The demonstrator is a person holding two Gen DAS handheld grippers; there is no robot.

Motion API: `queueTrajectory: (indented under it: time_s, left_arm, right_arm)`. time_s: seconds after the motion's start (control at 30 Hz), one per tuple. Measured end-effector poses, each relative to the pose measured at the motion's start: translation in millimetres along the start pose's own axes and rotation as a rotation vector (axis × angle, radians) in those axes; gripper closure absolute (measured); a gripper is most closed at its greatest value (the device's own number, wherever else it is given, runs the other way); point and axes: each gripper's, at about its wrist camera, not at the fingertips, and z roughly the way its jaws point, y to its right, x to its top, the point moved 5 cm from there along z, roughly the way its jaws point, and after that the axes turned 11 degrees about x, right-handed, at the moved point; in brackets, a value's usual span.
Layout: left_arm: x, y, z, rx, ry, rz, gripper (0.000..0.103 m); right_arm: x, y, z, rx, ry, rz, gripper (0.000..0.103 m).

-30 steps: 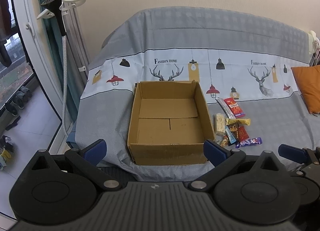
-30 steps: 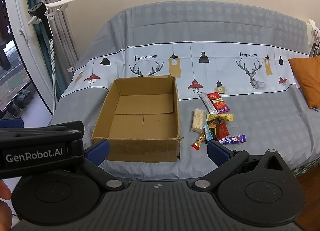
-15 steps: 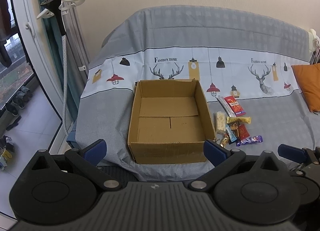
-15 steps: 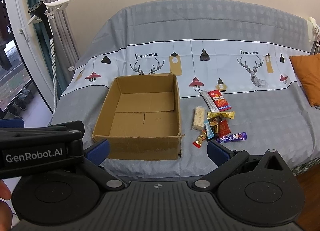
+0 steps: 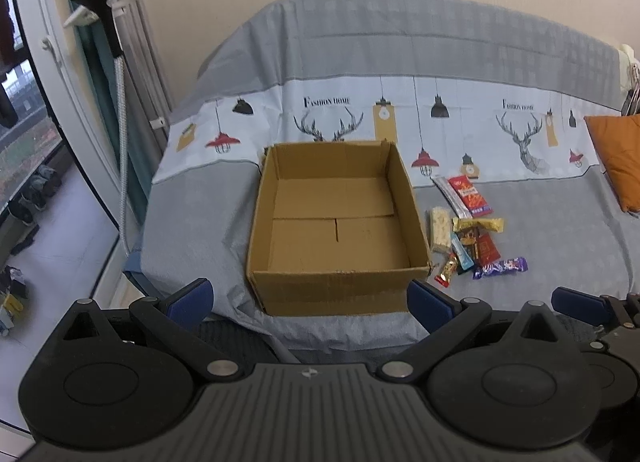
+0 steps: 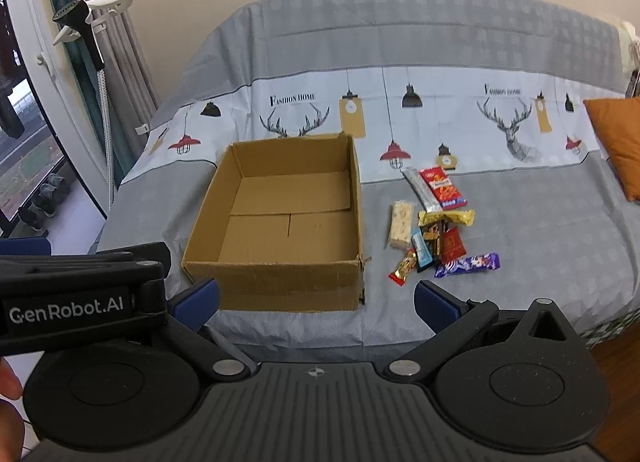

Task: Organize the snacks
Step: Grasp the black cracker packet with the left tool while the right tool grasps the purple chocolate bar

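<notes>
The little snacks in shiny wrappers [image 6: 436, 230] lie in a small pile on the grey bed cover [image 6: 520, 262], just beside the right wall of the open brown cardboard box [image 6: 280, 218]. The box has nothing in it.

The snacks look light, small and slippery. The wrappers are soft and may crinkle. I think it is best to pinch one across its middle, like the purple candy bar [image 6: 468, 265] at the edge of the pile.

The left gripper [image 5: 310, 296] and the right gripper [image 6: 316, 296] both have their blue fingers wide apart and hold nothing. Both are well back from the pile.

The right view shows the pile more plainly, and the side of the left gripper with white letters on it. The left view looks straight down into the box.
</notes>
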Motion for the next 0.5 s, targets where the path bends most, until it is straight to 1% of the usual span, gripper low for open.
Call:
queueTrajectory:
  time_s: [0.17,0.2,0.27,0.3,0.33,0.4,0.47,0.5]
  left_arm:
    - [-11,26,39,-0.047,-0.054,0.01,0.0]
    - [-14,35,49,-0.036,-0.05,0.024,0.0]
    - [-15,53,69,-0.005,-0.031,0.027,0.0]
    - [-17,65,79,-0.012,-0.006,0.032,0.0]
    - [-18,75,88,-0.036,0.021,0.037,0.0]
    - [-22,100,105,-0.124,0.057,0.058,0.0]
    - [-22,127,123,-0.213,0.042,0.077,0.0]
    - [-22,140,131,-0.235,0.027,0.087,0.0]
  right_arm:
    - [-12,27,25,0.014,0.018,-0.008,0.0]
    - [-17,35,32,0.025,0.021,0.001,0.0]
    - [-27,62,47,0.034,0.022,0.061,0.0]
    - [-31,78,54,0.028,0.039,0.1,0.0]
    - [-35,95,58,0.019,0.064,0.127,0.0]
    - [-40,125,67,-0.019,0.107,0.128,0.0]
    - [-43,152,76,-0.073,0.126,0.104,0.0]
    - [-43,166,81,-0.084,0.136,0.099,0.0]
